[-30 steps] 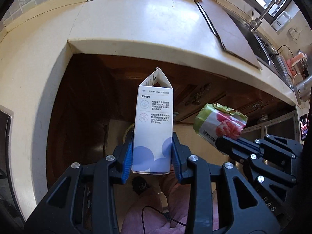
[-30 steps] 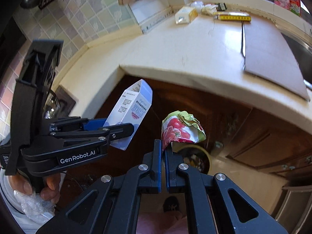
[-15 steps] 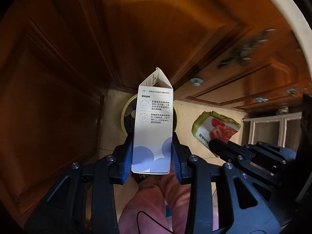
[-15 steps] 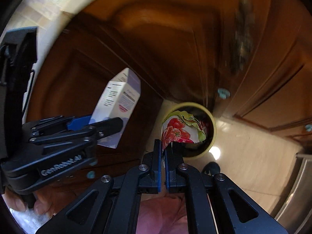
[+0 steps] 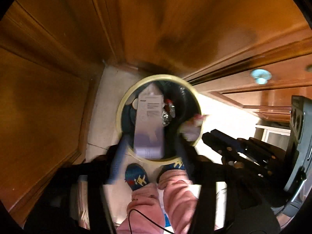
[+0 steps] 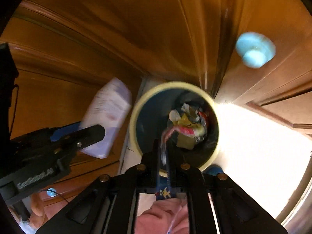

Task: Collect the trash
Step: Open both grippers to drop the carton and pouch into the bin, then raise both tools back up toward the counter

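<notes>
Both claws dropped from bench height to the bin [image 5: 124, 99]. Left claw [image 5: 150, 152] jaws just opened wide, carton [image 5: 149, 124] loose between them, over the bin mouth. Right claw [image 6: 164, 156] just cracked narrowly open, wrapper [image 6: 181, 129] slipping ahead into the bin.

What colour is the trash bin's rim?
Pale yellow rim, dark inside; clearest in the left wrist view.

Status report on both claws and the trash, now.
Left claw just opened, white carton loose over the bin. Right claw just cracked open, crumpled wrapper slipping out. Nothing blocking the bin mouth.
</notes>
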